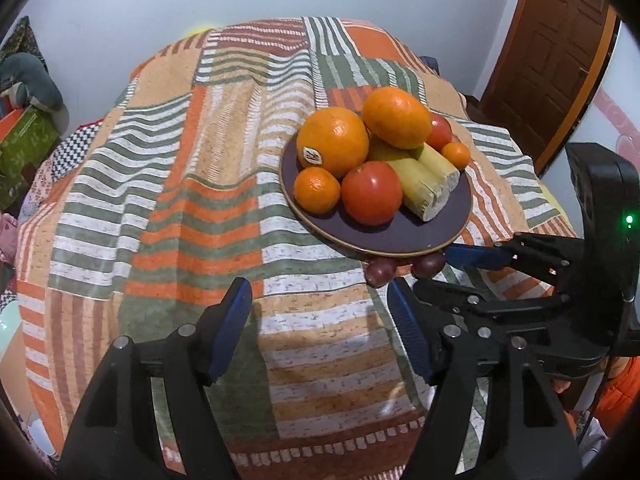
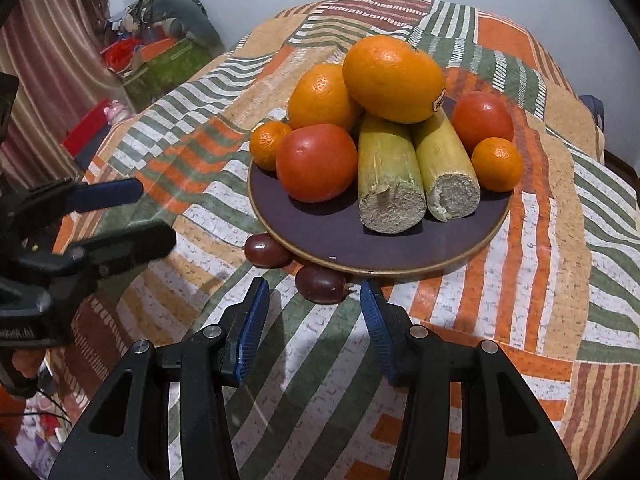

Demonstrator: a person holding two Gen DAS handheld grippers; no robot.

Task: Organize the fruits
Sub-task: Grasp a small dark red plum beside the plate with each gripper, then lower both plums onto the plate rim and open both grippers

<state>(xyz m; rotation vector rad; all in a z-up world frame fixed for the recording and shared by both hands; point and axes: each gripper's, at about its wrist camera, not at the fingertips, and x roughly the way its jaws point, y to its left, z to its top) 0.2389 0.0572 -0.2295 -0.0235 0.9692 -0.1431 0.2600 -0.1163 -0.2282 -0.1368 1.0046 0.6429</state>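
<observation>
Right gripper (image 2: 315,322), jaws wide: 2 grapes off plate (image 2: 472,246); nearer grape (image 2: 322,284) just ahead between fingertips

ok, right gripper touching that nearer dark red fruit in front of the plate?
Apart. The right wrist view shows the right gripper open, cloth visible between both fingertips and the nearer dark red fruit beside the plate.

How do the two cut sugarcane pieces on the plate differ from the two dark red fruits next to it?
The pale green cut sugarcane pieces are long cylinders with fibrous cut ends; the small dark red fruits are smooth, glossy and rounded. The sugarcane lies on the dark purple round plate, wedged under a large orange; the red fruits lie off it on the striped cloth, against the plate's near rim. Neither is held by a tool.
</observation>
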